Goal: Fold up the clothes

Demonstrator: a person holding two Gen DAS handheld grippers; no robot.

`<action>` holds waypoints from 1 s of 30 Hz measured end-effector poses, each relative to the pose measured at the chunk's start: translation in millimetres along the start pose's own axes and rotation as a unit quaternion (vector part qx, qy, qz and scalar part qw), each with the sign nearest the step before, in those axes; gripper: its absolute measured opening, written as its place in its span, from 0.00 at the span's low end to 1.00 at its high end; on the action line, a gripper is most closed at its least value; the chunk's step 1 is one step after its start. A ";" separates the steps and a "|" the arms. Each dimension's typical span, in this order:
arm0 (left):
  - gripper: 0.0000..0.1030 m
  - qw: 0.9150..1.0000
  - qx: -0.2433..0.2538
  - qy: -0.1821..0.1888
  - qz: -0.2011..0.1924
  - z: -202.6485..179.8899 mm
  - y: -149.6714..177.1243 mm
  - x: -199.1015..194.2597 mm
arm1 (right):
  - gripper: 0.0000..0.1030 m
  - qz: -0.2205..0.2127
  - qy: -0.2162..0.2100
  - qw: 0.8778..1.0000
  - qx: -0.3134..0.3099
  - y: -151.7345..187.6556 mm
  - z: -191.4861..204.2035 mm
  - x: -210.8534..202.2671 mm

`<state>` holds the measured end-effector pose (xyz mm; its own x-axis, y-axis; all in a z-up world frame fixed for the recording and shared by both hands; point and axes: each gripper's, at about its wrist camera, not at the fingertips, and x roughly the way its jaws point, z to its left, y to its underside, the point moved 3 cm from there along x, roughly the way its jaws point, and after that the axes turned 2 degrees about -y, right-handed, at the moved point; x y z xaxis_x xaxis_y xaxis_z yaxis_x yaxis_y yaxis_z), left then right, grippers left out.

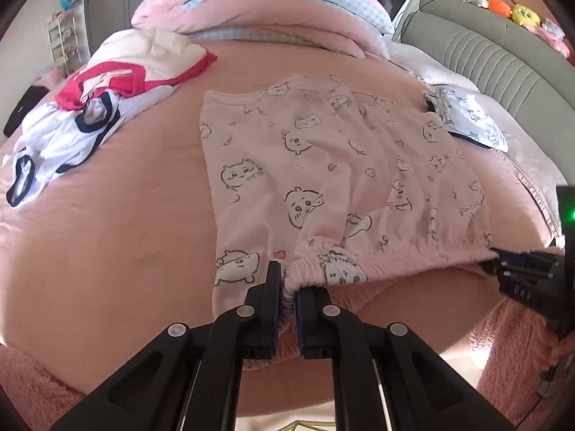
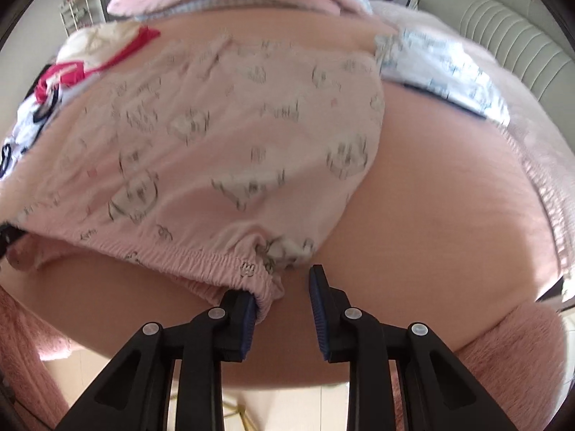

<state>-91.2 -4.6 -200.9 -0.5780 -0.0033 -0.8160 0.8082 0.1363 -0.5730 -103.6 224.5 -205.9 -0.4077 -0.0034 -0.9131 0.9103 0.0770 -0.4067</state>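
Pink pyjama trousers with cartoon animal prints lie flat on the pink bed sheet, their elastic waistband towards me. My left gripper is shut on the waistband's left end, with bunched fabric between its pads. My right gripper is at the waistband's right end. In the right wrist view the right gripper stands open. There the waistband corner rests against its left finger, while the right finger is clear of the cloth. That view is blurred.
A heap of white, navy-trimmed and red clothes lies at the left of the bed. A folded white and blue garment sits at the right, near the grey headboard. A rolled pink duvet lies at the back. The bed's near edge is right below the grippers.
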 end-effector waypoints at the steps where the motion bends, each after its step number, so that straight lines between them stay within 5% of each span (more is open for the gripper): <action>1: 0.07 1.000 -0.003 -0.009 -0.005 1.4 0.0 -1.9 | 0.25 -0.011 0.003 1.000 -0.003 1.2 2.6 -2.0; 6: 0.07 0.998 -0.018 -0.056 -0.035 8.5 -0.4 -12.9 | 0.28 -0.022 0.010 1.000 -0.009 -0.3 8.1 -8.6; 12: 0.07 0.999 -0.022 -0.037 0.027 12.2 21.4 12.3 | 0.28 -0.020 -0.008 1.000 0.012 -2.9 3.4 -6.6; 19: 0.04 0.993 -0.019 -0.104 -0.059 18.8 -2.3 -26.4 | 0.28 -0.014 0.019 0.999 -0.022 -4.6 12.0 -9.4; 22: 0.04 0.990 -0.043 -0.085 -0.103 24.3 -17.5 -65.4 | 0.26 -0.069 0.041 0.997 -0.002 -17.6 -1.4 -45.2; 26: 0.05 0.990 -0.017 -0.085 -0.111 7.8 -17.8 -78.3 | 0.26 -0.158 0.044 0.986 0.007 -37.1 -3.8 -109.5; 30: 0.05 0.996 -0.050 -0.063 -0.048 18.2 -0.8 -48.6 | 0.26 -0.093 0.027 0.995 0.006 -25.9 -0.8 -84.2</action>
<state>-61.7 -22.6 -162.2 -0.6286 -0.1446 -0.7642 0.7303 0.2281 -0.6439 -93.0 223.6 -118.5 -0.5720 0.0367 -0.8194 0.8195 0.0675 -0.5691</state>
